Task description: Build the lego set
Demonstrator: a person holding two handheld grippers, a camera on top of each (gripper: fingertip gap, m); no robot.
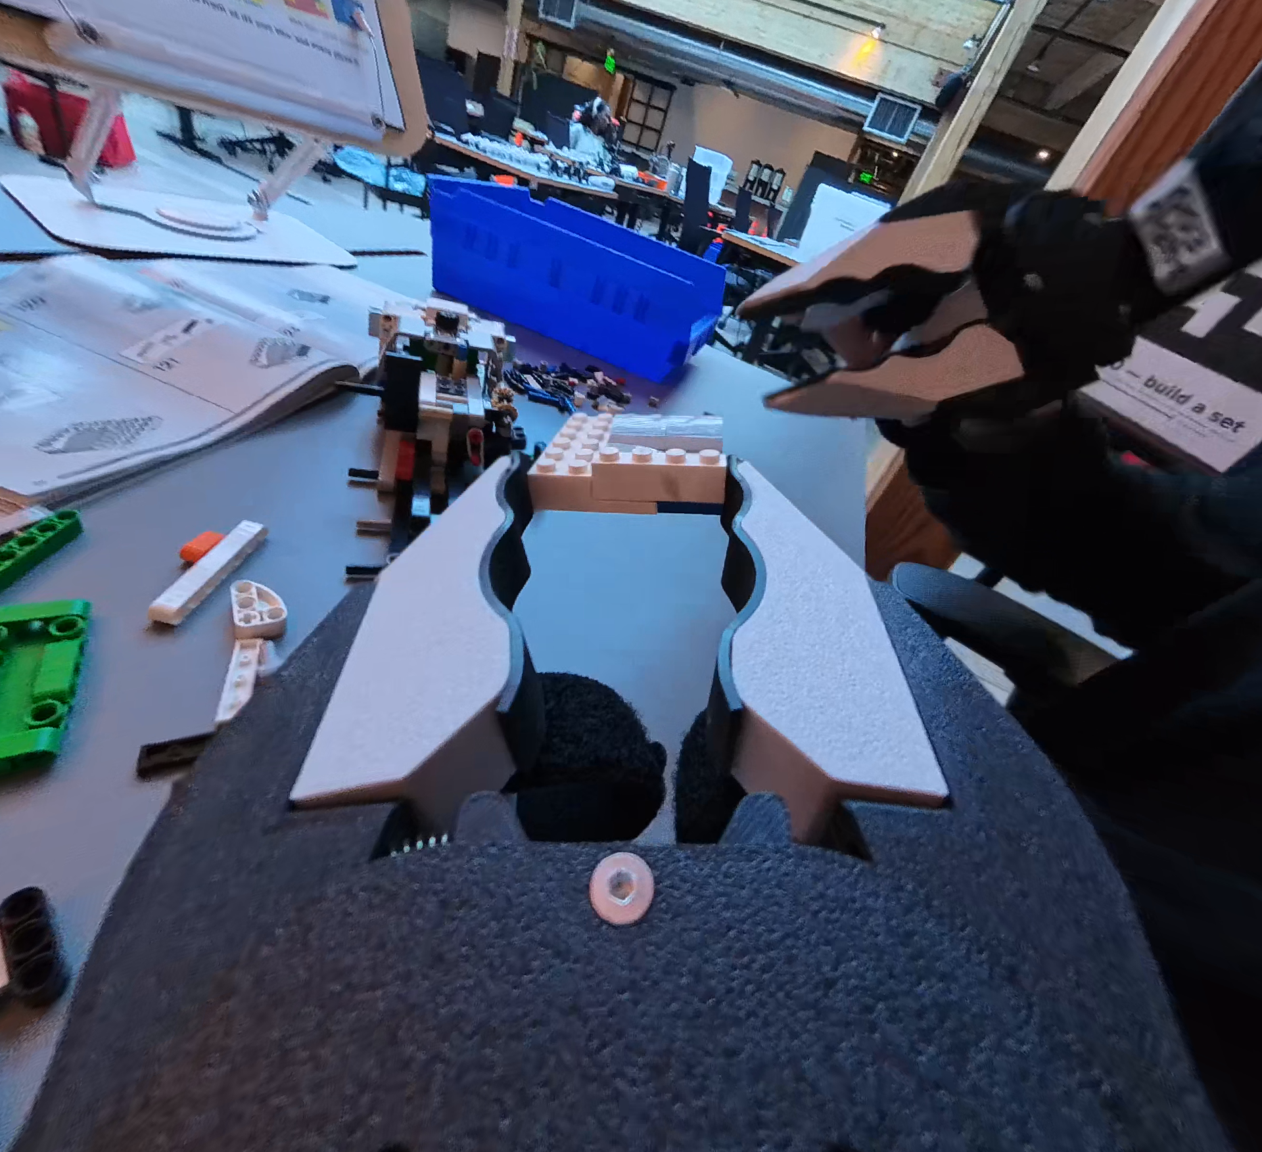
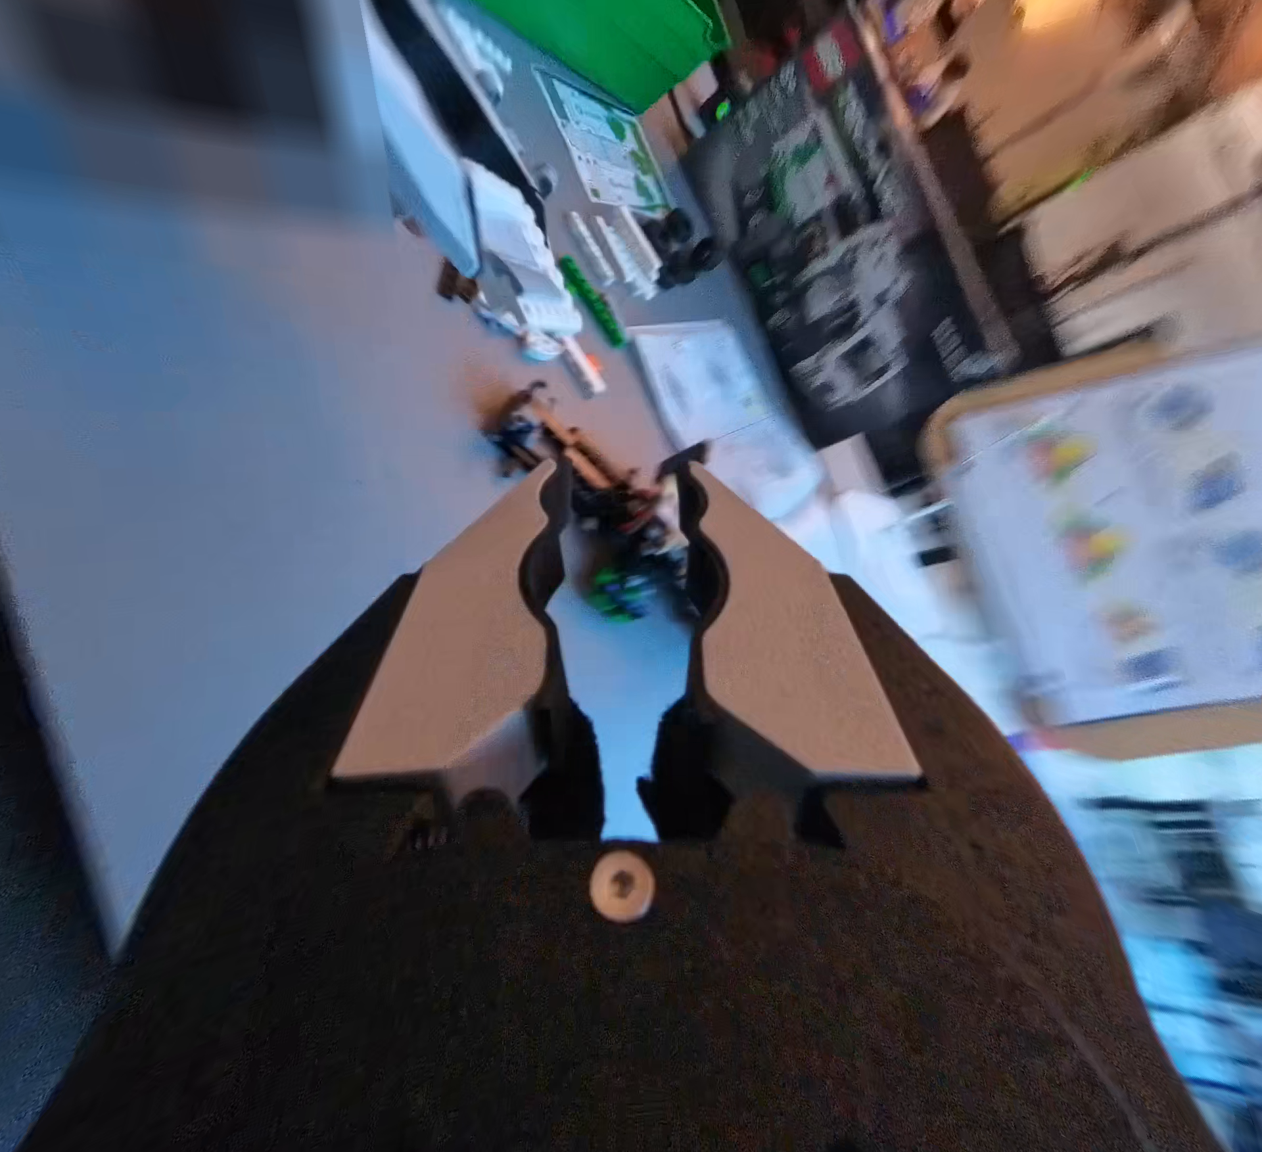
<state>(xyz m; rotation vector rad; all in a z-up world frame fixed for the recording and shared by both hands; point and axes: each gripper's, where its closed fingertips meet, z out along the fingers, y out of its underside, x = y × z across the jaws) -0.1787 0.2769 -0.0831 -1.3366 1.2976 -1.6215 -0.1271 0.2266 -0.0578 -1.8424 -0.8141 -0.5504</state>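
1. While the left gripper (image 1: 627, 491) clamps a tan brick assembly (image 1: 625, 460) between its fingertips, above the grey table (image 1: 273, 505), that sub-build looks only partly done: stacked tan bricks with some clear pieces along the back.
2. Just to its left stands a larger half-built model (image 1: 440, 402) of black, white and grey parts, with bare pins and axles sticking out; I judge much of the set is still to go on.
3. Loose parts back that up: a small pile of dark pieces (image 1: 570, 383) behind the held bricks, a white beam (image 1: 208, 571), green panels (image 1: 41, 675) and white connectors spread over the table.
4. The instruction booklet (image 1: 171, 361) lies open beside the model, and a blue bin (image 1: 573, 279) sits beyond.
5. The right gripper (image 2: 618, 470) hovers over the table, jaws parted by a narrow gap; its own view is blurred, and I see nothing held.
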